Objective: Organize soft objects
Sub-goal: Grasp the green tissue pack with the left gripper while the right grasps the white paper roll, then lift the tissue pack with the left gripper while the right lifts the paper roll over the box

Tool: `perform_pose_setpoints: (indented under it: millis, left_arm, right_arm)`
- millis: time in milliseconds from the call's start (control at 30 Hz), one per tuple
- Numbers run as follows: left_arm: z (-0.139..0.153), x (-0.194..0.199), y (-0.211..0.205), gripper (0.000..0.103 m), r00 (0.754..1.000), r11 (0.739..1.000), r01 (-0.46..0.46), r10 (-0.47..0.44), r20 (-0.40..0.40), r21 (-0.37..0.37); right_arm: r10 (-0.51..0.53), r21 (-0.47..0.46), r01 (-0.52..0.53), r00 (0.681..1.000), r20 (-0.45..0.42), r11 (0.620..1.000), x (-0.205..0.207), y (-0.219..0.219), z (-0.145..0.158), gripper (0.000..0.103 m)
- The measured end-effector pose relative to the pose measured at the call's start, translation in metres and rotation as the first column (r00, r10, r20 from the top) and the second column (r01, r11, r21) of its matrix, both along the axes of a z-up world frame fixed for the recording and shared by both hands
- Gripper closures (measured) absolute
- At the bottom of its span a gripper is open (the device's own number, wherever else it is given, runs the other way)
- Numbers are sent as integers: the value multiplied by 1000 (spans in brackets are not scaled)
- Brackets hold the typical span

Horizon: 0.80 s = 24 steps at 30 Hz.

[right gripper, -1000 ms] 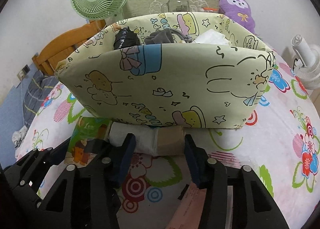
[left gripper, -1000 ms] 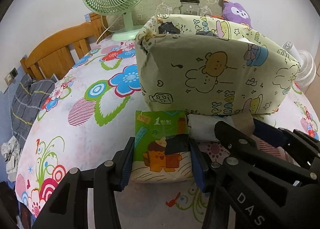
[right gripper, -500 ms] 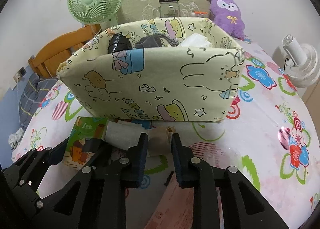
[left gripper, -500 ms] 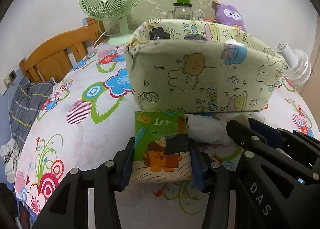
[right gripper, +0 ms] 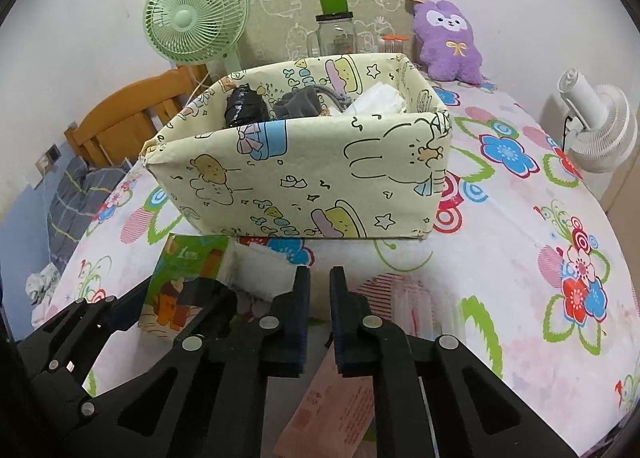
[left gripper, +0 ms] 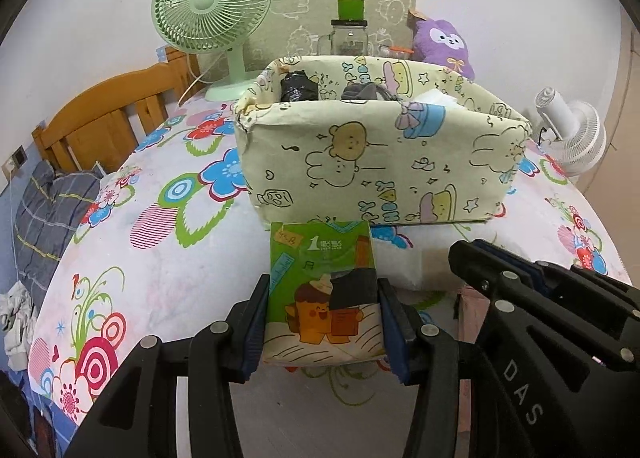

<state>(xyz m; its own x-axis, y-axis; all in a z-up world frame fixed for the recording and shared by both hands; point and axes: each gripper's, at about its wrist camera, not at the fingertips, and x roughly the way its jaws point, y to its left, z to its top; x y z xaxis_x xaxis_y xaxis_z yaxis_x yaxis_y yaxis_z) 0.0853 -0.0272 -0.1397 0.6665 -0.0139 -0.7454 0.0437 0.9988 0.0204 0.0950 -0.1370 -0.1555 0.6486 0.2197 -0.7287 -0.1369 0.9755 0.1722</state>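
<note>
My left gripper (left gripper: 322,298) is shut on a green tissue pack (left gripper: 324,290) with a cartoon print, held in front of the cream cartoon-print fabric box (left gripper: 380,162). The pack also shows in the right wrist view (right gripper: 184,282). My right gripper (right gripper: 319,282) is nearly shut on a thin white soft piece (right gripper: 264,274) lying before the box (right gripper: 304,178). Inside the box lie a black bundle (right gripper: 244,110), a grey cloth (right gripper: 300,106) and a white tissue pack (right gripper: 376,100).
A flowered bedsheet (right gripper: 520,242) covers the surface. A green fan (right gripper: 196,14), a glass jar with a green lid (right gripper: 334,30) and a purple plush (right gripper: 448,42) stand at the back. A white fan (right gripper: 596,126) is at right. A pink packet (right gripper: 336,398) lies under my right gripper.
Both grippers have pulled back and risen from the box. The right gripper has closed from wide open to nearly shut. The left gripper keeps its hold on the green pack.
</note>
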Motion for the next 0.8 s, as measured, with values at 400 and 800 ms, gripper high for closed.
perform_pose_setpoints:
  millis: [400,800]
  left_arm:
    - [1,-1,5,52,1000,1000,-9,9,-2,8]
    - [-5,10,27,52,999,999,-37,37,-30,5]
  right_arm:
    - [43,-5,-43,999,7,999,-1,5,1,91]
    - [53,-20,-54,998,-18,998,17,16,-8,38]
